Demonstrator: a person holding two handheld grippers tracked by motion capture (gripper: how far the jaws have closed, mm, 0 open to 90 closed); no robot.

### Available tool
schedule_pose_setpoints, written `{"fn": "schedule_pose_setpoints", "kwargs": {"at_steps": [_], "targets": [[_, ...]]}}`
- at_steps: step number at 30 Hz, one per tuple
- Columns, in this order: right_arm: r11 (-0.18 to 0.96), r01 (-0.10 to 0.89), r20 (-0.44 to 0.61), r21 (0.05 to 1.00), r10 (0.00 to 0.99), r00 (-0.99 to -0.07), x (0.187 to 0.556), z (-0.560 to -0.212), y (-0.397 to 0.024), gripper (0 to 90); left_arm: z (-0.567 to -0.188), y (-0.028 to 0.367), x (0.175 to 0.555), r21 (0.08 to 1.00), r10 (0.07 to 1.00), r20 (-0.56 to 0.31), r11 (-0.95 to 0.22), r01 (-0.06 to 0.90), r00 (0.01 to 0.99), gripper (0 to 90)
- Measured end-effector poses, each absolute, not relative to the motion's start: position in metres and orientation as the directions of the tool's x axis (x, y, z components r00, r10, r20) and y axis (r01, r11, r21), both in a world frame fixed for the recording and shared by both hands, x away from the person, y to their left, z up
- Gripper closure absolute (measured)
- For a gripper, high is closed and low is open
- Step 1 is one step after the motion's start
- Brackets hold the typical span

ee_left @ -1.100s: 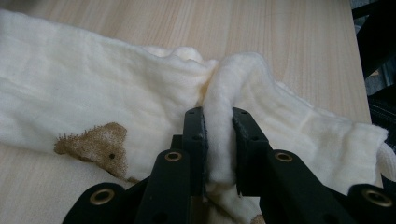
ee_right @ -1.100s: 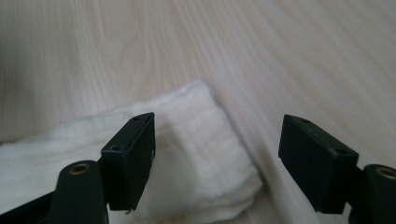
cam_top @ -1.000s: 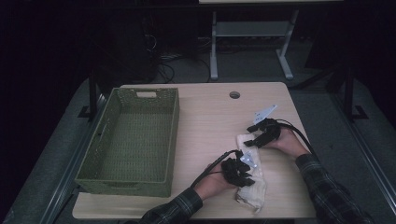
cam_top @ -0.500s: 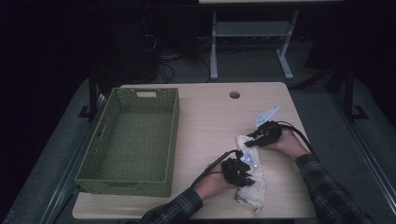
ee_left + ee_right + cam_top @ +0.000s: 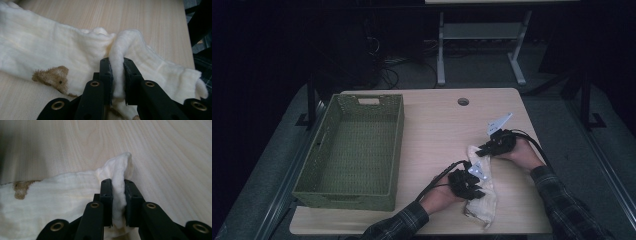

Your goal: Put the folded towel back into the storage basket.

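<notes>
Pinching the soft cream terry cloth with brown bear print (image 5: 482, 192) at two edges.
My left gripper (image 5: 117, 75) held a fold; my right gripper (image 5: 117, 195), jaws just closing, clamped the far limp corner.

Dim lab or workroom — bare wooden table (image 5: 437, 125), floor cables (image 5: 387, 75), metal stand (image 5: 477, 35)

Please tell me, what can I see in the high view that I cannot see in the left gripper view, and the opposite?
High view alone: the green woven basket at the table's left, the round cable hole, and the right gripper at the far end of the cream terry cloth.

Left gripper view alone: a brown bear figure on the cloth, and the left gripper pinching a raised fold between its jaws.

Both: the cloth, the light wooden table, the left gripper.
</notes>
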State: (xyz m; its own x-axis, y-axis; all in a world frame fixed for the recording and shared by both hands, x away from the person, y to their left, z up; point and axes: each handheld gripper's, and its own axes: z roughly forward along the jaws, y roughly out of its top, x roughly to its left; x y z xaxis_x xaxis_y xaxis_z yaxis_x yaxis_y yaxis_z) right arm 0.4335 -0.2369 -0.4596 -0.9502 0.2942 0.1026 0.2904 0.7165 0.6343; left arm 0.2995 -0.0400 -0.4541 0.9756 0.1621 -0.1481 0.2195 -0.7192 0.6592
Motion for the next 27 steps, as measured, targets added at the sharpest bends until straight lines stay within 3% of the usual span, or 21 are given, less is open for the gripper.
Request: {"fn": "schedule_pose_setpoints", "kwargs": {"at_steps": [27], "targets": [[0.661, 0.277, 0.068, 0.697, 0.323, -0.944, 0.424, -0.415, -0.227, 78.9, -0.390, 0.010, 0.311, 0.754, 0.233, -0.195, -0.585, 0.298, 0.953, 79.0]]}}
